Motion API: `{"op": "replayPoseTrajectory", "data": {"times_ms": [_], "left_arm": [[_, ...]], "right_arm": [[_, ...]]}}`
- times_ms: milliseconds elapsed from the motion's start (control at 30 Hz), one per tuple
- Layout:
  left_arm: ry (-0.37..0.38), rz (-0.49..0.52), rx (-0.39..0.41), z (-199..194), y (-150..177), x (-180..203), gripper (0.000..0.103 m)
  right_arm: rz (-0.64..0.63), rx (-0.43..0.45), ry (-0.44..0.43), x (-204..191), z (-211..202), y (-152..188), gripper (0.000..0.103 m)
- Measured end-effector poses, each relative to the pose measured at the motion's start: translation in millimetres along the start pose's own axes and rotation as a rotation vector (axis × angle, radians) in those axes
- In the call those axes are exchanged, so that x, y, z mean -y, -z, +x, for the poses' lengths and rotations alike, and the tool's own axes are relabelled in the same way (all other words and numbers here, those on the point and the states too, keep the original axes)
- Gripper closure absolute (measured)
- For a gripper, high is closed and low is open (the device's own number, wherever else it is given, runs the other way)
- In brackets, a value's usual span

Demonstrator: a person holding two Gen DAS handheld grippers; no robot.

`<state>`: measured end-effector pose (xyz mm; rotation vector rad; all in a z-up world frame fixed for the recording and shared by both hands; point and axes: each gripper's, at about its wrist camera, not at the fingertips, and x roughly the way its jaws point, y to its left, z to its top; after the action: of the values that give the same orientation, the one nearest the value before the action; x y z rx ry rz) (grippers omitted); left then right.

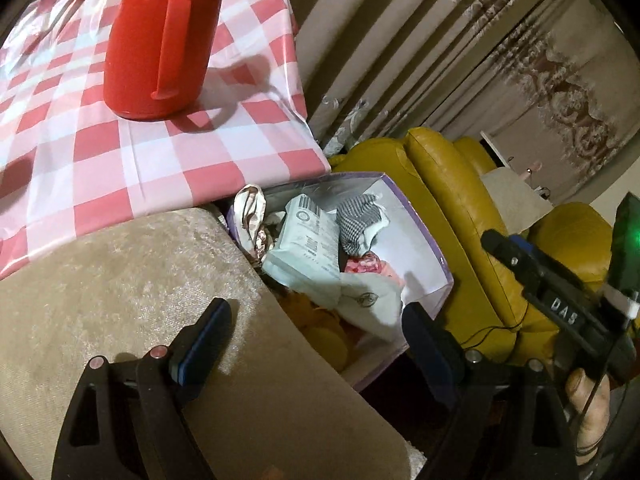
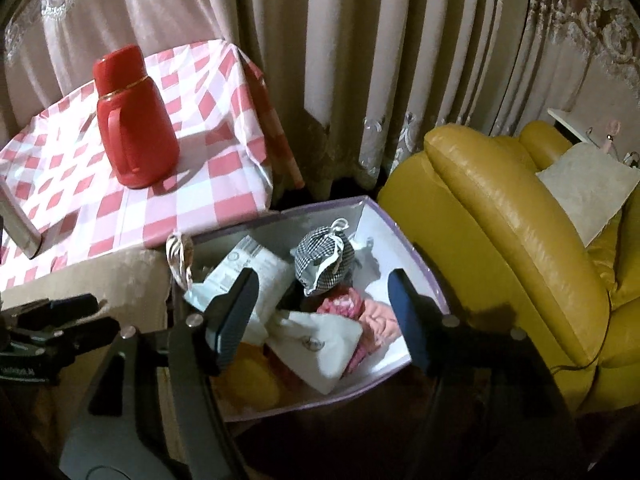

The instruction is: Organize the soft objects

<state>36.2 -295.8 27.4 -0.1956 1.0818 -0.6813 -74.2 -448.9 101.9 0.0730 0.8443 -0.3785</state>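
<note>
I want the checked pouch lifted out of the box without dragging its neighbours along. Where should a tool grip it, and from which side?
Best bet is the gathered neck of the checked pouch, where the white drawstring bunches at its top. That part sits highest in the box and looks narrow enough to pinch. Come from above, since the white packet crowds its left side.

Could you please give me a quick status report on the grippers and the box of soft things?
Left gripper open, empty. Right gripper open, empty, above box. Checkered pouch lies in box. Nothing in the way.
</note>
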Motion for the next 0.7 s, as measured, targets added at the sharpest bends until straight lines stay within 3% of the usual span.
{"op": "replayPoseTrajectory", "data": {"times_ms": [700], "left_arm": [[-0.008, -0.016, -0.001, 2.0, 0.0, -2.4, 0.014]], "right_arm": [[0.007, -0.025, -0.009, 3.4, 7.1, 4.5, 0.031]]}}
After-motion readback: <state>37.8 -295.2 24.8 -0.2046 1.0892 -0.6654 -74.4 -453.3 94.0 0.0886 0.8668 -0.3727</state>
